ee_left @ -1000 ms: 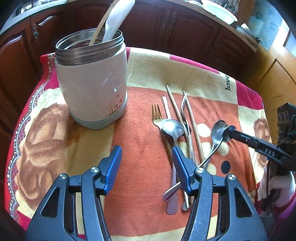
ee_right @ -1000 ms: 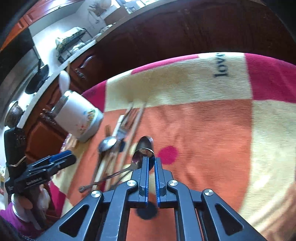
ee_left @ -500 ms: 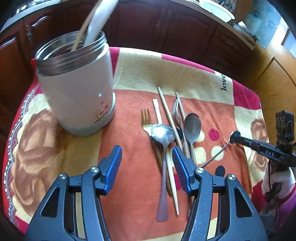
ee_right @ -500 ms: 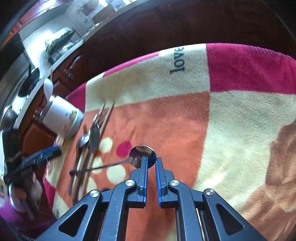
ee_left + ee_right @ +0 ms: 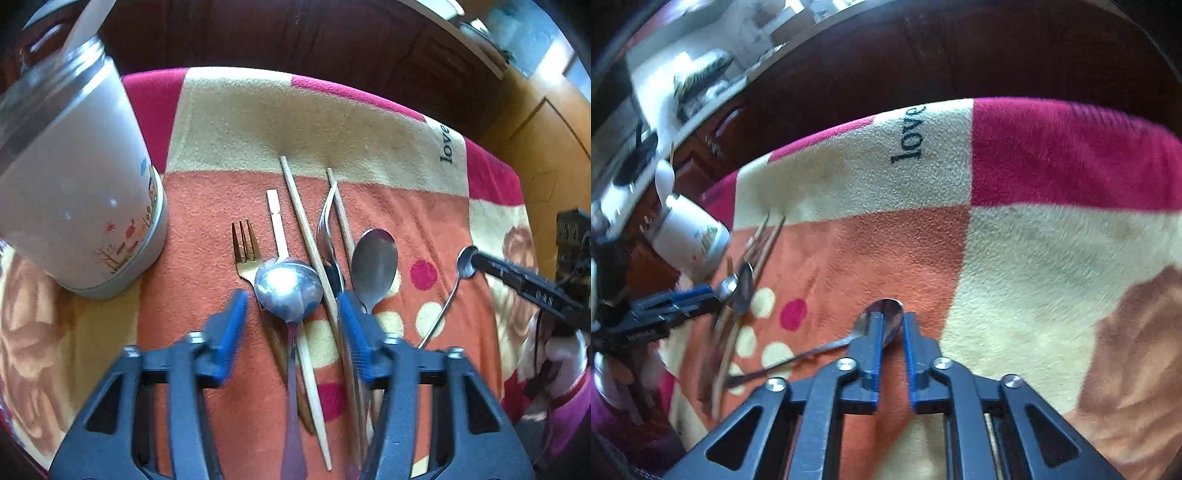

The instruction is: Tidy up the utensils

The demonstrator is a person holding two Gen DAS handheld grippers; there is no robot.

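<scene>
Several utensils lie on the blanket in the left wrist view: a gold fork [image 5: 244, 246], a large steel spoon [image 5: 289, 286], chopsticks [image 5: 303, 236], a silver fork [image 5: 327, 229] and a second spoon [image 5: 373, 260]. My left gripper [image 5: 291, 314] is open, its fingers low on either side of the large spoon. My right gripper [image 5: 890, 325] is shut on the bowl of a small long-handled spoon [image 5: 827, 347], which also shows at the right of the left wrist view [image 5: 466, 258]. A white jar [image 5: 70, 192] with a steel rim stands at the left.
The table is covered by a red, orange and cream blanket [image 5: 1052, 258] with the word "love". Dark wooden cabinets [image 5: 332, 40] stand behind it. A white utensil pokes out of the jar [image 5: 687, 236], seen far left in the right wrist view.
My left gripper has moved forward and down over the utensil pile, and its fingers now straddle the large spoon. My right gripper still holds the small spoon and has carried it further right.
</scene>
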